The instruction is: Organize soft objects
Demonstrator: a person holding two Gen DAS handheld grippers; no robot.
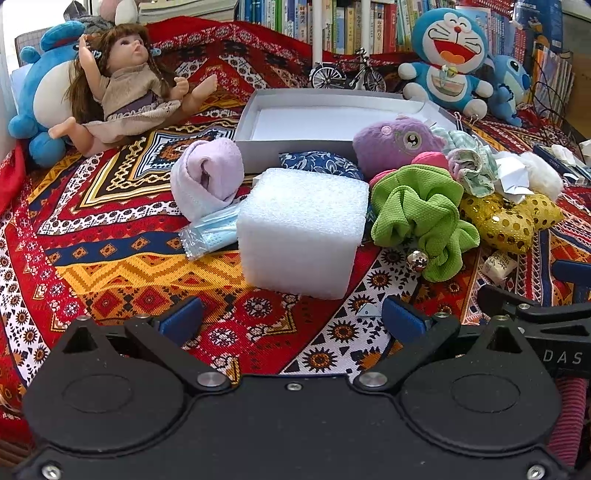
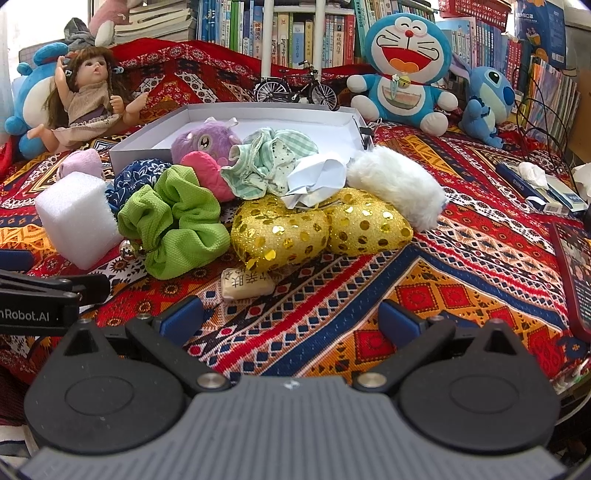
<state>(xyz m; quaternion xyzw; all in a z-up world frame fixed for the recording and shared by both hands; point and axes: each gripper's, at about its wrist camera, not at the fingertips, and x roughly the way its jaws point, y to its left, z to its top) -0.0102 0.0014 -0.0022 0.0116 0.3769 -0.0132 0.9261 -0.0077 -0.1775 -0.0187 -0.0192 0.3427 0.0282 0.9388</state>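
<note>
White foam block, squarish, no clear long axis, sits on patterned cloth just ahead of left gripper; jaws wide, empty. Right gripper jaws wide too, over bare cloth near small packet. Green scrunchie touches block's right side; gold sequin heart beside it. Open grey box behind pile.

Bright, sharp pictures that bend at the edges

Soft daylight comes from the top left, where the window glows white. Shadows are small and soft. The white foam block shines brightly. The bookshelf curves near the edges, and the corners go dark.
</note>
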